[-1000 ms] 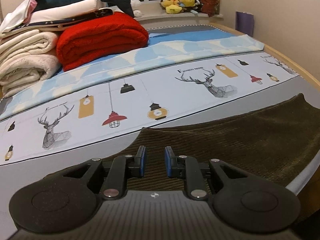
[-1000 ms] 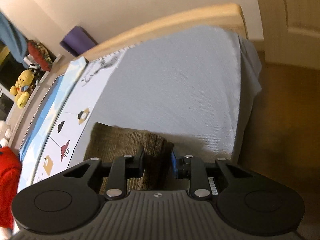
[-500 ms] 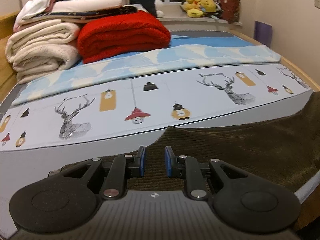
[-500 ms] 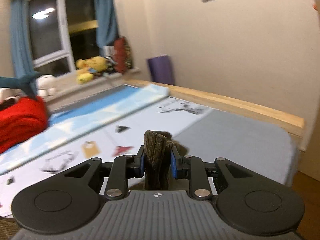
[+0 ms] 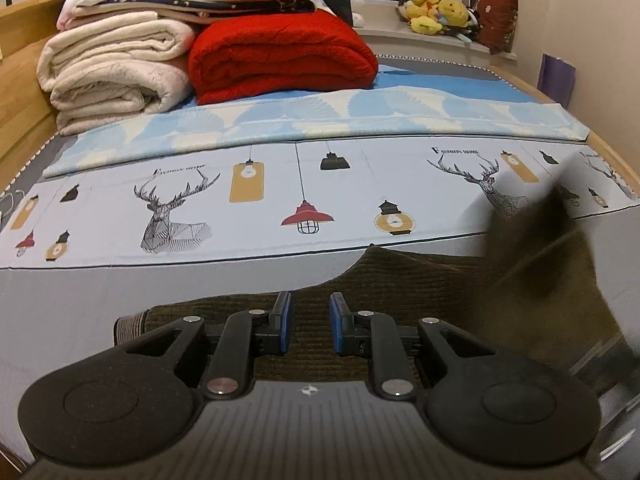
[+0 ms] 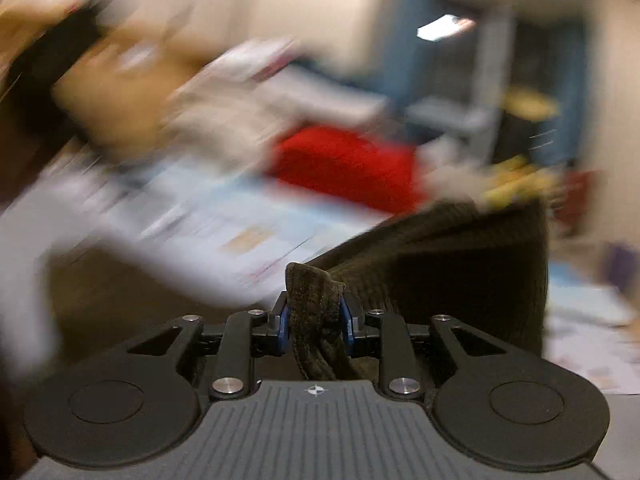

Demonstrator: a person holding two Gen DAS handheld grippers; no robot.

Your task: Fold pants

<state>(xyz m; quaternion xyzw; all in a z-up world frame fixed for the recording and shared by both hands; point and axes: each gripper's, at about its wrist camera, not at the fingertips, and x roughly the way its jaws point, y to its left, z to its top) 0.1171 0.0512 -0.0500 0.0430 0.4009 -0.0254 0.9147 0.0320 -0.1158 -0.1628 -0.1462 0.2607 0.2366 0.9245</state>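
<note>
Dark olive corduroy pants (image 5: 400, 280) lie along the near edge of the bed. My left gripper (image 5: 310, 326) is open and empty, low over their ribbed cuff end (image 5: 128, 326). At the right of the left wrist view a blurred part of the pants (image 5: 544, 248) is lifted off the bed. My right gripper (image 6: 314, 322) is shut on a bunched fold of the pants (image 6: 316, 292), and the cloth (image 6: 460, 268) hangs from it. The right wrist view is heavily motion-blurred.
The bed sheet (image 5: 280, 200) has deer and lantern prints. A folded red blanket (image 5: 280, 60) and cream blankets (image 5: 116, 76) are stacked at the back left. Plush toys (image 5: 440, 16) sit on the windowsill. A wooden bed frame (image 5: 24, 80) runs along the left.
My right gripper has lifted the pants end and swung it fast to the left over the bed. The left gripper has shifted left along the pants and stays open.
</note>
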